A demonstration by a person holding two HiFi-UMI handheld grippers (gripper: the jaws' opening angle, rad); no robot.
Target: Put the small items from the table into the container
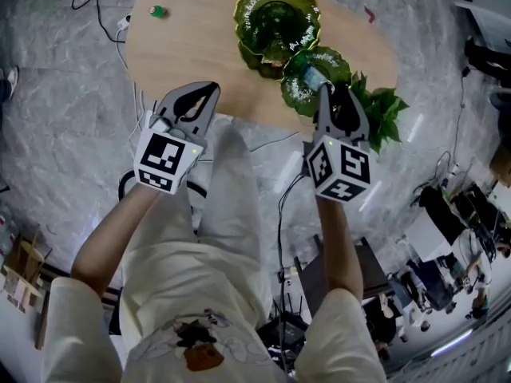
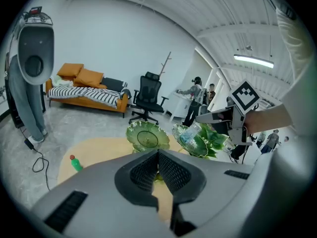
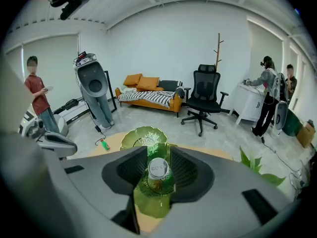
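Note:
An oval wooden table (image 1: 192,46) carries a large scalloped green glass dish (image 1: 275,14) and a smaller one (image 1: 299,94) at its near right edge. My right gripper (image 1: 323,86) is shut on a small clear bottle (image 1: 313,76) with a pale cap (image 3: 158,168), held over the smaller dish (image 3: 151,202). The left gripper view shows that bottle (image 2: 189,133) tilted above the dish (image 2: 200,143). A small green bottle with a red cap (image 1: 157,11) lies at the table's far left. My left gripper (image 1: 209,88) is shut and empty at the near edge.
A leafy plant (image 1: 383,106) stands against the table's right side. A small pink item (image 1: 369,14) lies at the far right of the table. Cables run over the floor around the table. People, an office chair and a sofa are farther off.

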